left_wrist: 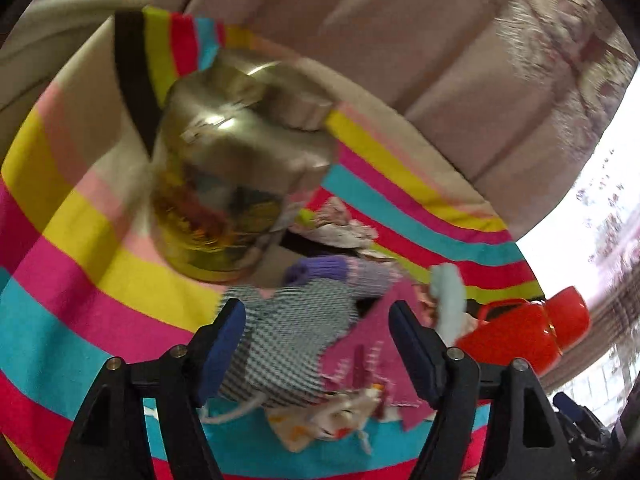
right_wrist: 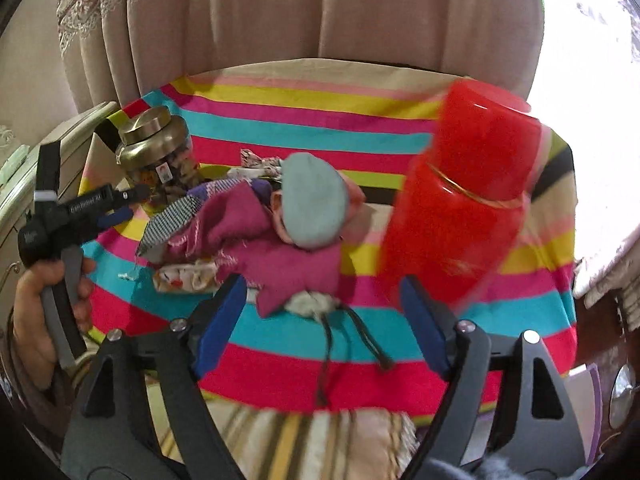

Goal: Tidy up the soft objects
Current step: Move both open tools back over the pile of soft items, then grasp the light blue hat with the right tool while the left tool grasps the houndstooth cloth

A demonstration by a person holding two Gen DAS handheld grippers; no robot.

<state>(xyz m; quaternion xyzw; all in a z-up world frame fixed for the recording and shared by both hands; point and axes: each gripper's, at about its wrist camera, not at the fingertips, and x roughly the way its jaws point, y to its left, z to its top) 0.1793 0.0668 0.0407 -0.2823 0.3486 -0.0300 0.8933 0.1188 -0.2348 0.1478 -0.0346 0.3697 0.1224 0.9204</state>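
Your left gripper (left_wrist: 318,344) hung with its jaws apart, nothing clamped, the checked cloth (left_wrist: 280,344) and magenta cloth (left_wrist: 376,344) lying beneath the gap. Your right gripper (right_wrist: 322,320) also stood apart and empty over the striped cloth (right_wrist: 280,340), just short of the pile of soft things (right_wrist: 256,236): magenta fabric, a pale blue pad (right_wrist: 314,200), a small drawstring pouch (right_wrist: 310,304). You had a red container (right_wrist: 468,196) just right of the pile and a brass-lidded jar (right_wrist: 154,148) to its left.
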